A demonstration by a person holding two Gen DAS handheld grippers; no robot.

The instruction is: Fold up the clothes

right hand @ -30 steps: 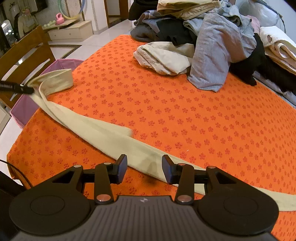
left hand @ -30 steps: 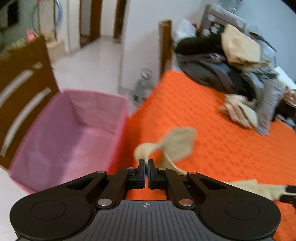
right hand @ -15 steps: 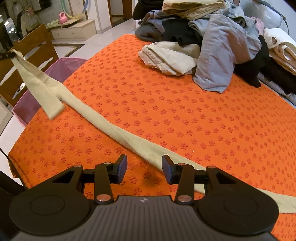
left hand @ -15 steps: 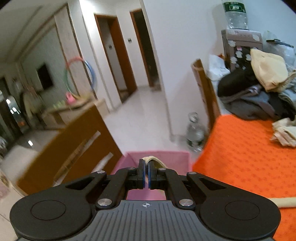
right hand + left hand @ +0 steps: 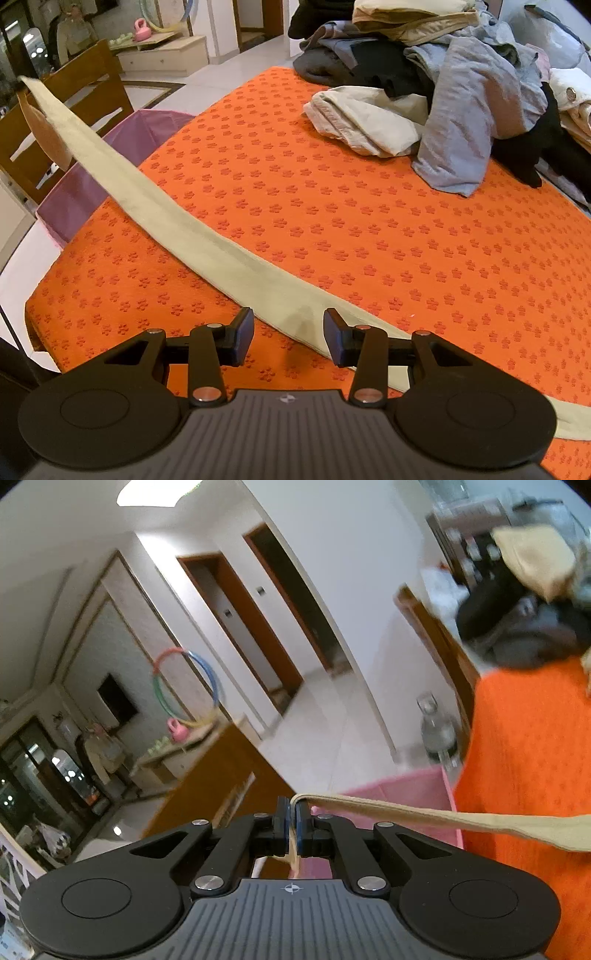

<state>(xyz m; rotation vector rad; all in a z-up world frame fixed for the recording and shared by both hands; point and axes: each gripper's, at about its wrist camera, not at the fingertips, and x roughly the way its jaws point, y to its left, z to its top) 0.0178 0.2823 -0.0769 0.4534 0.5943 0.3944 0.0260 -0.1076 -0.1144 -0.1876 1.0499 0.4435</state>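
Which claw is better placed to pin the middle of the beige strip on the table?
Probably the right claw: it hangs open directly above the beige strip. The left claw holds the raised end, now loosening.

A long strip of cloth [image 5: 207,240] is lying slantwise across the table [image 5: 369,221], its far end rising over the bin [image 5: 85,192] standing beside the table's left edge, a chair [image 5: 74,99] behind it, and a clothes pile [image 5: 443,92] sitting at the far right.
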